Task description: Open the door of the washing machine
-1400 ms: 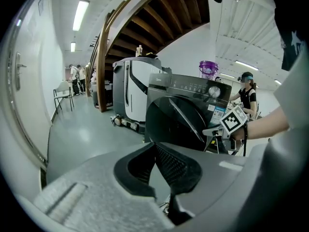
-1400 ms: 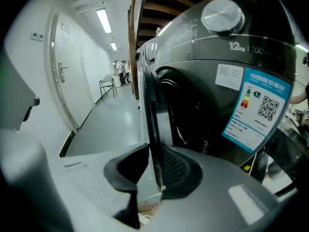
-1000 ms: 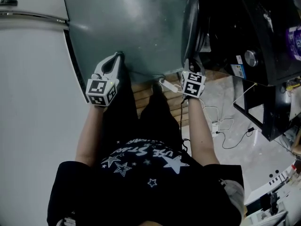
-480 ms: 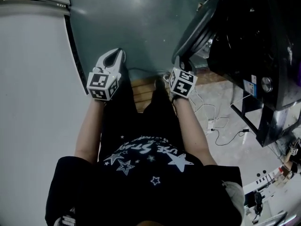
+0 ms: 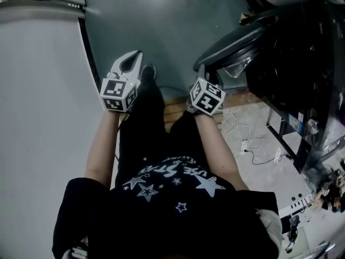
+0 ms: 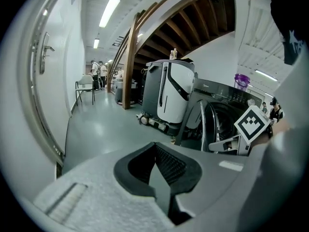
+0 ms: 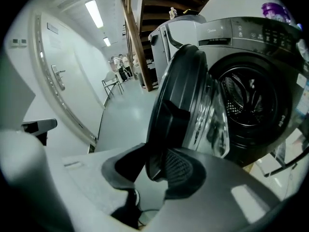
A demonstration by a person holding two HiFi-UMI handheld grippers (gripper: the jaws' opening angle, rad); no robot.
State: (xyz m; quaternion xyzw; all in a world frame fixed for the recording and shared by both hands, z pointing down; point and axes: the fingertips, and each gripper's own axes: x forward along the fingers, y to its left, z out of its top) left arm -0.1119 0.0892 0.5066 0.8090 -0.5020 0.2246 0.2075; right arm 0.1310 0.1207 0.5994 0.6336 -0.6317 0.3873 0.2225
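The dark washing machine (image 5: 294, 63) stands at the right with its round door (image 5: 232, 45) swung wide open. In the right gripper view the drum (image 7: 248, 98) is exposed beside the door (image 7: 181, 95). My right gripper (image 5: 200, 73) is at the door's free edge. Its jaws are opening, and the door's rim sits between them (image 7: 154, 161) with a gap on the left side. My left gripper (image 5: 135, 58) hangs over the grey floor to the left of the door, shut and holding nothing (image 6: 157, 151).
A white door and wall (image 5: 38, 90) run along the left. Cables and a power strip (image 5: 245, 142) lie on the floor near the machine, beside wooden boards (image 5: 172, 109). A grey-white appliance (image 6: 169, 91), a wooden staircase, a chair (image 6: 86, 87) and people stand farther down the corridor.
The washer door has swung from nearly edge-on to wide open. My right gripper followed its edge leftward and toward me. The left gripper drifted with the body.
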